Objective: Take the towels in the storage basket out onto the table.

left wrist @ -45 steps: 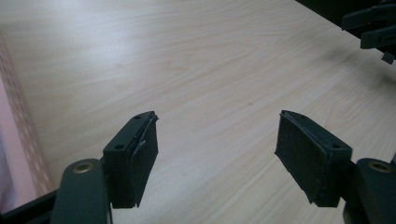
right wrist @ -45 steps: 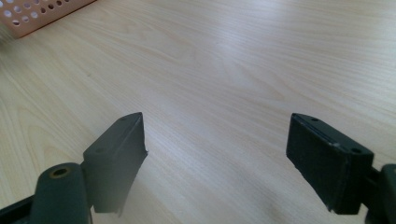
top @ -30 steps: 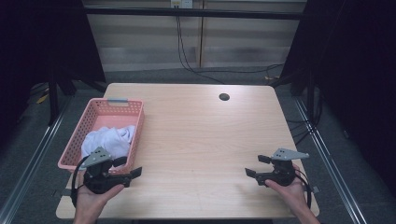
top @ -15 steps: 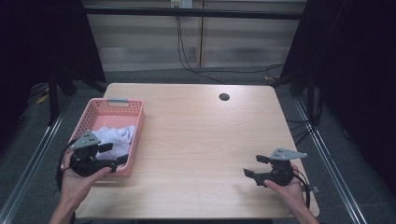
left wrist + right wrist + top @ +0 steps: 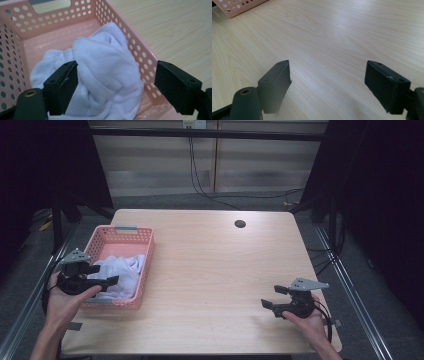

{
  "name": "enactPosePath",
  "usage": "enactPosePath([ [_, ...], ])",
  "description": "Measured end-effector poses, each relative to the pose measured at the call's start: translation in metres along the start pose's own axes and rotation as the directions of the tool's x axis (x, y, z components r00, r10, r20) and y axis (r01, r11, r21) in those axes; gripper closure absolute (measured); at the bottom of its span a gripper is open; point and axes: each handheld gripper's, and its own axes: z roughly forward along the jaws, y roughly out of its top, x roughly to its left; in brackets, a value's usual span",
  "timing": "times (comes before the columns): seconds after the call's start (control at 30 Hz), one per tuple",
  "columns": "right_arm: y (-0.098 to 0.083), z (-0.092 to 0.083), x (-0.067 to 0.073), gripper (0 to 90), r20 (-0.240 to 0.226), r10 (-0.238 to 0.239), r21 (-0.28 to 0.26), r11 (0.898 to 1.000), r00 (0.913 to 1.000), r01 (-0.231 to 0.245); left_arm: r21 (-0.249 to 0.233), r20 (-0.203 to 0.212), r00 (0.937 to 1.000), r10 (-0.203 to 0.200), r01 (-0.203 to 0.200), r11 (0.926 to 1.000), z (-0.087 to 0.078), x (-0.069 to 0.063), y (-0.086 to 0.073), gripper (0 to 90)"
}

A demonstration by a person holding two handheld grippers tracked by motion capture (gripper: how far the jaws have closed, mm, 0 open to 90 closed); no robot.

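A pink perforated basket [image 5: 122,228] stands at the table's left side with a crumpled white towel [image 5: 125,270] in its near end. My left gripper [image 5: 104,275] hovers over the basket's near left corner, pointing right across the towel. Its jaws have just been opening and stand wide. In the left gripper view the towel [image 5: 105,70] lies below and beyond the left gripper [image 5: 115,82], inside the basket [image 5: 50,20], and the pads do not press on it. My right gripper [image 5: 273,296] rests at the near right, open and empty over bare wood [image 5: 327,85].
A dark round hole [image 5: 240,224] sits in the wooden table [image 5: 210,265] near the far edge. The basket's corner [image 5: 237,7] shows far off in the right gripper view. Cables hang behind the table, and metal rails run along both sides.
My left gripper has moved left and away from the table's near edge to the basket's near left corner, and its jaws look a little wider. The right gripper has stayed put.
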Motion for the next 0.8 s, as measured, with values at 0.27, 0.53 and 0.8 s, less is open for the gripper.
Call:
enactPosePath([
  [0.27, 0.000, 0.003, 0.002, 21.3, -0.007, -0.007, 0.016, 1.000, 1.0000, 0.007, 0.070, 0.012, 0.9998, -0.014, 0.013, 0.9974, 0.024, 0.021, 0.011, 16.0],
  [0.53, -0.001, 0.004, 0.002, 20.4, -0.015, -0.010, 0.017, 1.000, 0.9998, 0.011, 0.182, -0.003, 0.9999, -0.012, 0.012, 0.9833, 0.054, 0.032, 0.012, 16.1],
  [0.8, -0.001, 0.005, 0.003, 20.7, -0.027, -0.018, 0.031, 0.999, 0.9995, 0.019, 0.334, 0.017, 0.9998, 0.010, -0.015, 0.9425, 0.075, 0.032, 0.010, 5.9],
])
